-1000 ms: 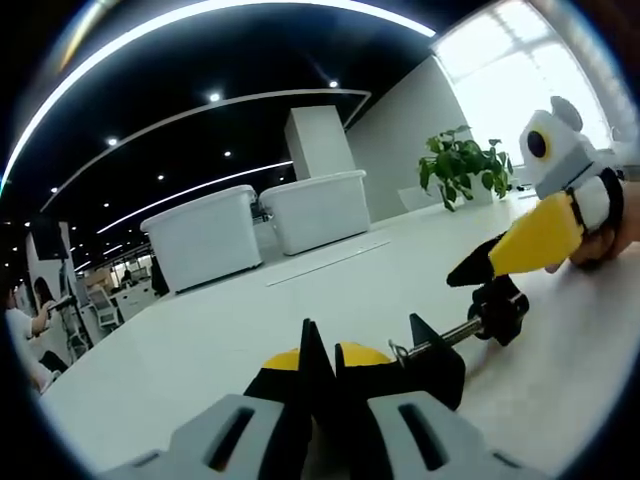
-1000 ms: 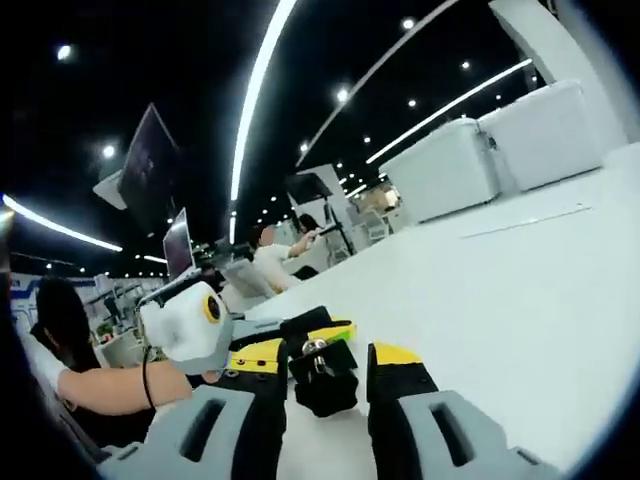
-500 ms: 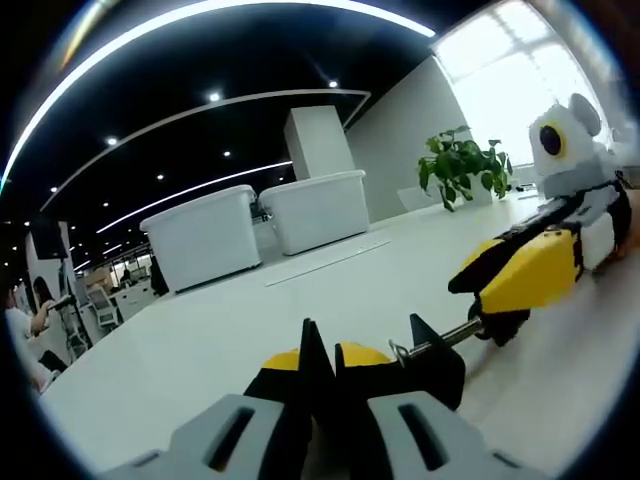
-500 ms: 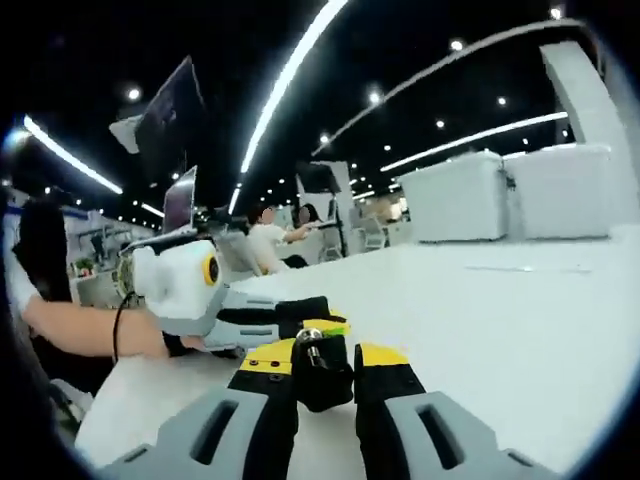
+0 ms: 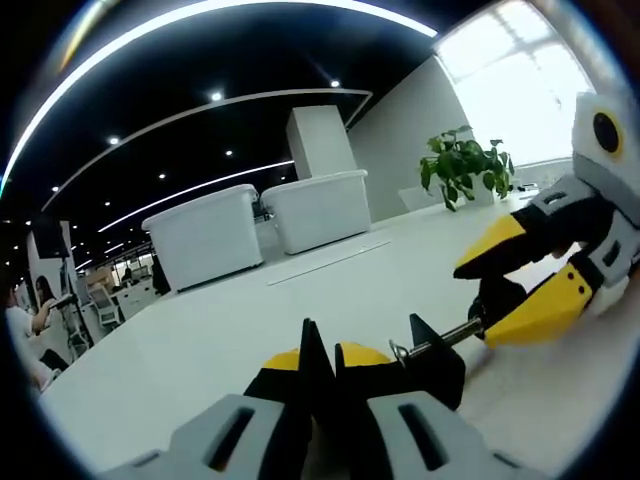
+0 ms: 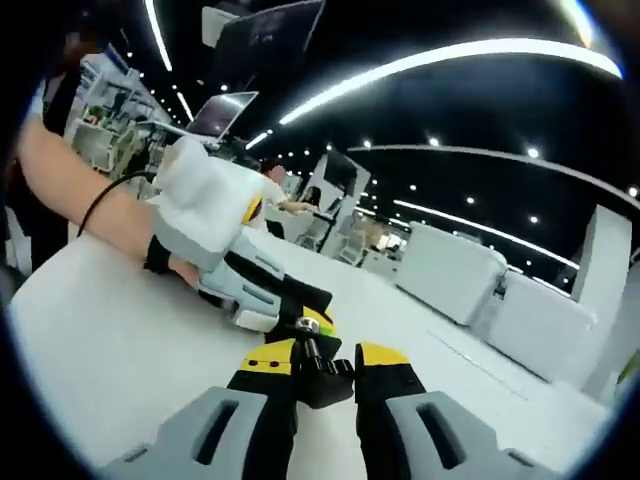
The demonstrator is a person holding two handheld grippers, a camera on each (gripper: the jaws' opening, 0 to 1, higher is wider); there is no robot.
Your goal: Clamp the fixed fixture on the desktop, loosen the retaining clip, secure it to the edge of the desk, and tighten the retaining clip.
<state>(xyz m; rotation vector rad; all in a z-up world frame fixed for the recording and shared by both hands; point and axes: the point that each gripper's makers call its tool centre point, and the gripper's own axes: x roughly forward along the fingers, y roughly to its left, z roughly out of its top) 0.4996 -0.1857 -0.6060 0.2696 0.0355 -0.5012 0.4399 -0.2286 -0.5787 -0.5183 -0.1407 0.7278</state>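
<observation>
In the left gripper view the left gripper [image 5: 322,372] sits nearest, jaws clenched on the black body of the fixture [image 5: 415,365], which rests on the white desk [image 5: 200,340]; the fixture's metal screw [image 5: 440,338] runs out to the right, where the right gripper [image 5: 525,275] has its yellow-tipped jaws around the black knob [image 5: 497,297]; far off stand two white bins [image 5: 260,222] and a potted plant [image 5: 460,165]. In the right gripper view the right gripper [image 6: 325,362] grasps the knob [image 6: 322,378] between its jaws; just beyond lies the left gripper [image 6: 290,300], held by a hand [image 6: 185,268].
</observation>
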